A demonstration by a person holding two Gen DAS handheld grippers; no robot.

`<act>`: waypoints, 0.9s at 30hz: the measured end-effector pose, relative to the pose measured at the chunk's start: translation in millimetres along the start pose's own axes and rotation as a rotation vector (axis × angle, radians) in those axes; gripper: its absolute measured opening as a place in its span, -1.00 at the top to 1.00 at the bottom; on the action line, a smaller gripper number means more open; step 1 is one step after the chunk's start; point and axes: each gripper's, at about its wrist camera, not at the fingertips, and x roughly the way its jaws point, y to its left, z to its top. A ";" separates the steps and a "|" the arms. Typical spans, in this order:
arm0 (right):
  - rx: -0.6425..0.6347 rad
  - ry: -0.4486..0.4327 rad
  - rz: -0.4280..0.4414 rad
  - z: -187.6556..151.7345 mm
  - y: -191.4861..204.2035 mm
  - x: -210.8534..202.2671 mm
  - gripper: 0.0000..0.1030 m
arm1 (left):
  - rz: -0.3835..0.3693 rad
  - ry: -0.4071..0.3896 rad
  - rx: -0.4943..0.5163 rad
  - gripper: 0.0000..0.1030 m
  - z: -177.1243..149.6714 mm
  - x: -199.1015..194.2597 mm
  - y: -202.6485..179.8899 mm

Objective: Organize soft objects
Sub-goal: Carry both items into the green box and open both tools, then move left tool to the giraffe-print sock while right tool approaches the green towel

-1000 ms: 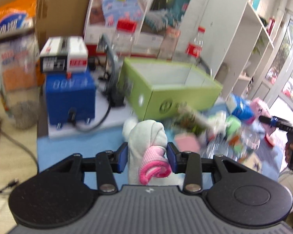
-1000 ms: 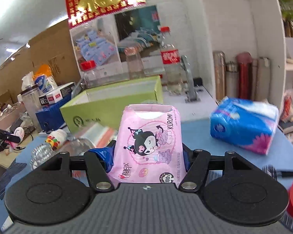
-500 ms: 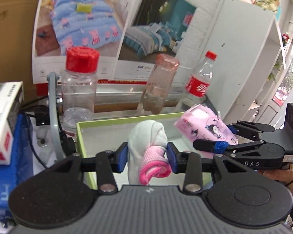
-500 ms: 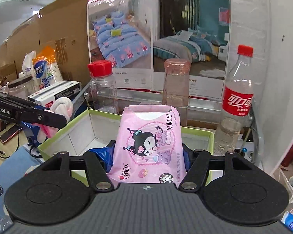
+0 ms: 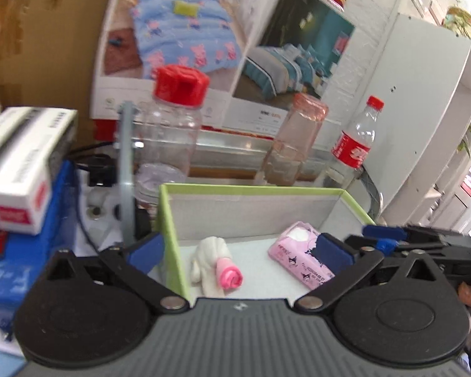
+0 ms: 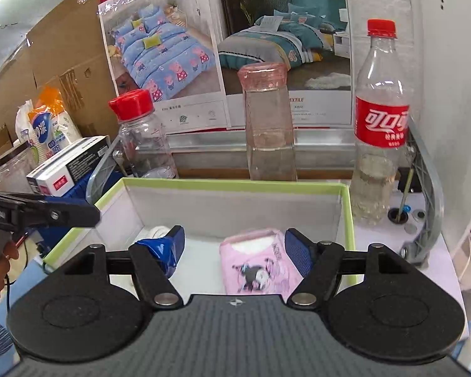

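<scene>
Between the spread-wide fingers of the left gripper [image 5: 238,253] and right gripper [image 6: 232,249], both empty, the rolled sock [image 5: 216,265] and pink KUROMI tissue pack [image 6: 260,262] lie apart on the green box [image 6: 235,183] floor, so lift straight up clear of the walls.

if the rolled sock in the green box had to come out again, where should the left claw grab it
Probably across the white body of the rolled sock, just behind its pink cuff, coming straight down from above. It lies flat on the floor of the green box, close to the left wall, so a side approach looks blocked.
</scene>
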 end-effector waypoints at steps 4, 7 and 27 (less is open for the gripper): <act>0.035 -0.023 0.013 -14.9 5.0 -30.6 -0.10 | 0.031 -0.058 -0.036 -0.99 -13.5 -40.8 5.2; 0.039 -0.071 -0.004 -28.8 9.9 -59.0 -0.10 | 0.061 -0.086 -0.100 -0.99 -28.3 -68.2 9.3; 0.220 0.067 -0.319 -182.0 -15.3 -179.8 -0.11 | 0.387 -0.060 -0.328 -0.99 -149.4 -144.3 15.7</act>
